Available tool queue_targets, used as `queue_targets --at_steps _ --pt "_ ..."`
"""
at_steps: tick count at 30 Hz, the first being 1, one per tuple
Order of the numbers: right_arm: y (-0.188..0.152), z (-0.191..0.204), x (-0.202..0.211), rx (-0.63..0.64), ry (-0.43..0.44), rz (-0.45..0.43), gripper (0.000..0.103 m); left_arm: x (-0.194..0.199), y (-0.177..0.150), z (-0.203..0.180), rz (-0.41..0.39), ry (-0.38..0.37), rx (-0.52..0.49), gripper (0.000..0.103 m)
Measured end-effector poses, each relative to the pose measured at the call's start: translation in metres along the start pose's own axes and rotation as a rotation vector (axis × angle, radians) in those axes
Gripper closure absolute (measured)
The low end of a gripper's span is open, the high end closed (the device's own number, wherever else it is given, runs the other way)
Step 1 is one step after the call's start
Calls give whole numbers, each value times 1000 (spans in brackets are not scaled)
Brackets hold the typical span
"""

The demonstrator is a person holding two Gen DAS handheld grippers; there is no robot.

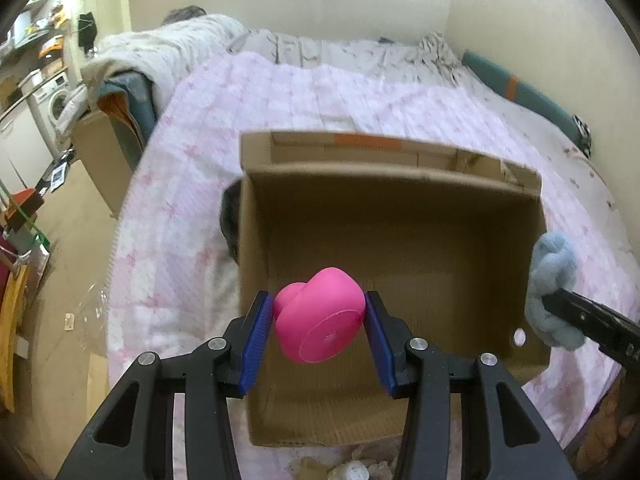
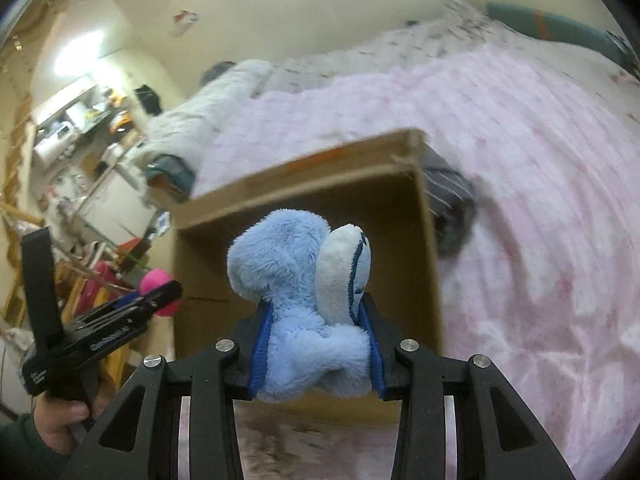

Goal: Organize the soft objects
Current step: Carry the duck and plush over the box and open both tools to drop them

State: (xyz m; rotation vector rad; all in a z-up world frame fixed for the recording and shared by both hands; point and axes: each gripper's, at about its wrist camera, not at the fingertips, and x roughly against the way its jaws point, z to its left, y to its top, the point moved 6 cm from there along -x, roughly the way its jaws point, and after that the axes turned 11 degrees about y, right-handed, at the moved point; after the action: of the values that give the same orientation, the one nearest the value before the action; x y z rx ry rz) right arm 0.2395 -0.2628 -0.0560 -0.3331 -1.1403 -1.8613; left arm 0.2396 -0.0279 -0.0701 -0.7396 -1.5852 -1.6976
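Now pinching pink toy (image 1: pixel 320 316) in left gripper (image 1: pixel 319 320), blue plush (image 2: pixel 308 300) in right gripper (image 2: pixel 316 328), hovering over cardboard box (image 1: pixel 400 216)

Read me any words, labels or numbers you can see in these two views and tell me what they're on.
None can be read.
Left tongs, holding the pink toy: white lettering along the black side and more on the handle, too blurred to read.
Cardboard box: only an orange strip on the rim, no legible print.
Blue plush in the right tongs: no tag or text visible.
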Motion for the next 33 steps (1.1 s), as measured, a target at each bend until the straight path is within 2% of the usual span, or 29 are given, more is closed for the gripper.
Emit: queue_targets --at_steps 2,7,17,28,33 --pt "-4 -10 -6 -15 -39 22 61 -7 -2 -1 22 -31 10 60" --pt "-8 -17 -18 -20 -67 56 60 -19 -8 3 53 -18 34 60" --pt "-21 -4 -40 61 -111 129 57 -16 -13 -6 43 -38 20 60" --pt "-24 -10 -48 56 -156 168 55 -20 -19 -11 56 -17 -15 60" --pt "-27 -9 -50 58 -153 173 55 -19 -16 -9 32 -8 -8 60"
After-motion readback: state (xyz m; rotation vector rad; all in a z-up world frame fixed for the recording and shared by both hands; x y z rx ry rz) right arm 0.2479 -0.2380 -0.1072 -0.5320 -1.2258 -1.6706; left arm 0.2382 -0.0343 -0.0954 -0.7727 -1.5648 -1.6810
